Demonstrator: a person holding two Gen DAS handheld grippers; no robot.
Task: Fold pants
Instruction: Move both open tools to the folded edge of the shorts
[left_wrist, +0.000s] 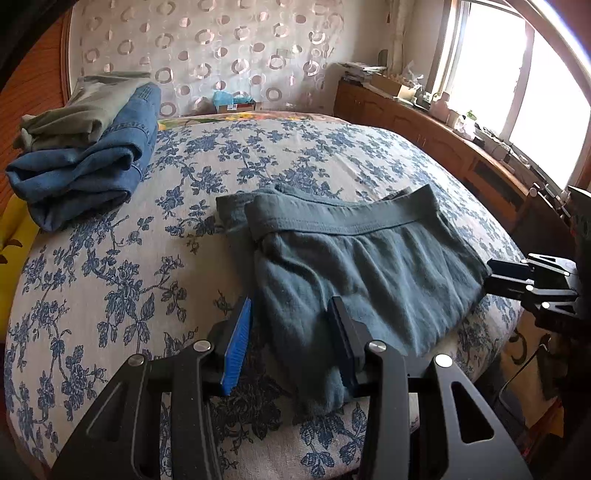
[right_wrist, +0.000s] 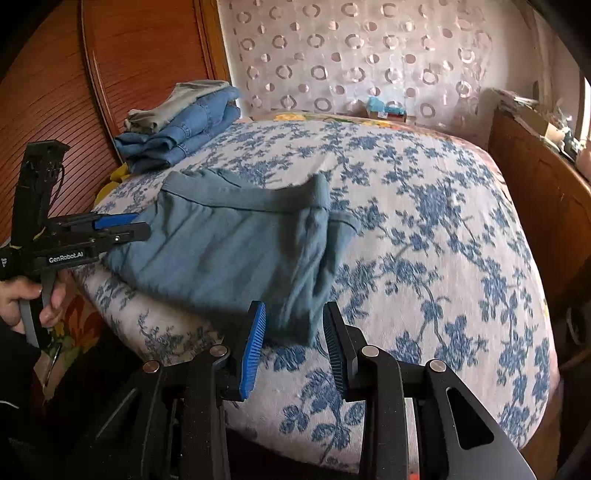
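A bed (left_wrist: 122, 266) covered in a white spread with blue flowers fills both views, with a wooden headboard (right_wrist: 110, 66) on one side, a curtain (left_wrist: 221, 48) patterned with rings behind it, and a long wooden cabinet (left_wrist: 436, 147) running under a bright window (left_wrist: 517, 81). On the near part of the bed lie the pants (left_wrist: 351, 266), grey-green, folded into a thick flat bundle with the waistband (left_wrist: 332, 221) across the far edge and one corner hanging toward the bed's front edge. Well apart from them, by the headboard, sits a stack of folded clothes: jeans (left_wrist: 85, 170) below and an olive garment (left_wrist: 81, 107) on top. A small box (right_wrist: 388, 110) with something light blue on it sits at the far end of the bed. The left gripper (left_wrist: 291, 343) points down at the near edge of the pants; its jaws stand partly open with a fold of cloth between the blue pads, and the pads do not look pressed on it. The right gripper (right_wrist: 295, 347) is likewise partly open, straddling the pants' near corner without clamping it. In the right wrist view a hand (right_wrist: 22, 299) grasps the left gripper's handle.
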